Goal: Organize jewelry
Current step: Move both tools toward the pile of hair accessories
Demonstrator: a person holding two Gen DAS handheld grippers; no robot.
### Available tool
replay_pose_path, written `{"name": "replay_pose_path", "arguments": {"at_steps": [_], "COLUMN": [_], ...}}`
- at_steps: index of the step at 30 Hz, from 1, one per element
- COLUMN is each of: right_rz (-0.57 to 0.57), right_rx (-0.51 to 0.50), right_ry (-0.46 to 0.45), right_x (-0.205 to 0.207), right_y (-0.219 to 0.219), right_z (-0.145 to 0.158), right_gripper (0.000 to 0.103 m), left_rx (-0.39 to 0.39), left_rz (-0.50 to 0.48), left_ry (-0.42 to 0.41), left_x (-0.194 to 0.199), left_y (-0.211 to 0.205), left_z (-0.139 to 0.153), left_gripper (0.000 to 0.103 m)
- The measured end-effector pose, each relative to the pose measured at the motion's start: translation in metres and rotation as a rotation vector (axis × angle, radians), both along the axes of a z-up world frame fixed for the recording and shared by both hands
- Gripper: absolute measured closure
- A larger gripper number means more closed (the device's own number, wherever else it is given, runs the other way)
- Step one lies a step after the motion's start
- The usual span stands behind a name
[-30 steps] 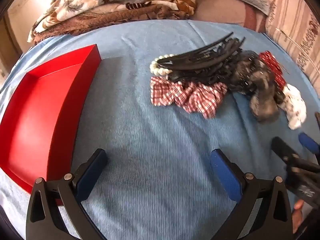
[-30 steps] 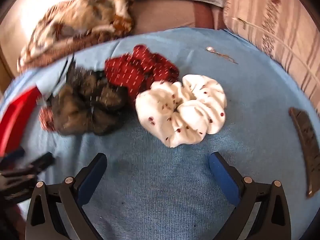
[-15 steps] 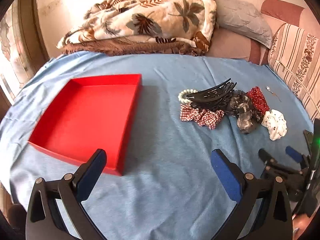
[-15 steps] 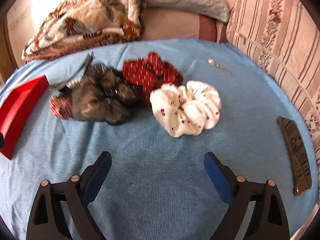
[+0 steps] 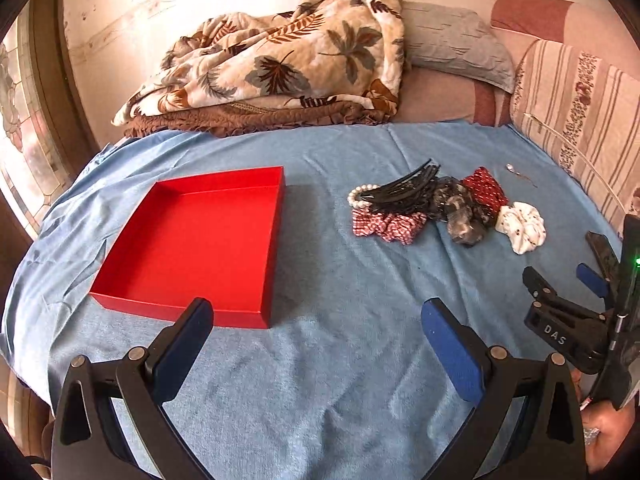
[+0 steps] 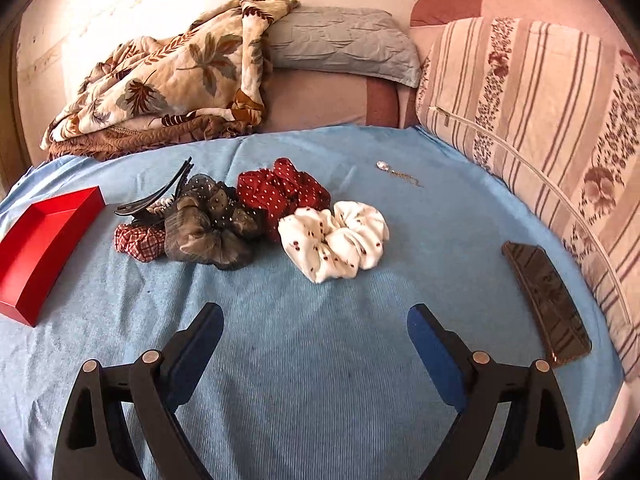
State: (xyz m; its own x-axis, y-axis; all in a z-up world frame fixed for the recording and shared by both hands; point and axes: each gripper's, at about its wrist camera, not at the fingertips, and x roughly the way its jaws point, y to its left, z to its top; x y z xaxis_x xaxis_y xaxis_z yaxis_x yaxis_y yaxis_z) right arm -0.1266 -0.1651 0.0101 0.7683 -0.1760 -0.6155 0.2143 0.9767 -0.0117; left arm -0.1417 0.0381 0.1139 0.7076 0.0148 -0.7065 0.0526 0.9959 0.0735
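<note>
Covering the bed, a blue sheet (image 6: pixel 320 360) lies beneath both empty, wide-apart hand-held grippers (image 5: pixel 316 344) (image 6: pixel 316 344).

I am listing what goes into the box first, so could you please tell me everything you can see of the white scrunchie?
The white scrunchie is a gathered ring of soft, slightly shiny fabric, white with small dark red dots. It lies flat and loose on the blue bedcover, at the right end of the pile of hair accessories. Its far left edge meets the red dotted scrunchie; whether they overlap is unclear. No gripper touches it.
</note>
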Motion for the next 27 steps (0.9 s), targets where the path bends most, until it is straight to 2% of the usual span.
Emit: {"name": "replay_pose_path", "arguments": {"at_steps": [5,15,27], "right_rz": [-0.002,-0.015,-0.003], "right_rx": [0.066,0.102,0.036], "right_ry": [0.001,0.010,0.007], "right_x": [-0.006,-0.003,-0.001], "right_y": [-0.007,-0.010,0.001], "right_z": [-0.004,-0.005,-0.005], "right_gripper": [0.008,0.009,0.009], "left_rx": [0.006,-0.007,-0.005], "left_rz": [-0.019,-0.032,-0.045], "left_ry": [0.012,0.038,0.057], "left_x": [-0.003,-0.003,-0.002], "left_y": [-0.006,-0.008,-0.007], "left_z": [-0.001,-0.008,-0.014], "left_gripper": [0.000,0.000,0.000]}}
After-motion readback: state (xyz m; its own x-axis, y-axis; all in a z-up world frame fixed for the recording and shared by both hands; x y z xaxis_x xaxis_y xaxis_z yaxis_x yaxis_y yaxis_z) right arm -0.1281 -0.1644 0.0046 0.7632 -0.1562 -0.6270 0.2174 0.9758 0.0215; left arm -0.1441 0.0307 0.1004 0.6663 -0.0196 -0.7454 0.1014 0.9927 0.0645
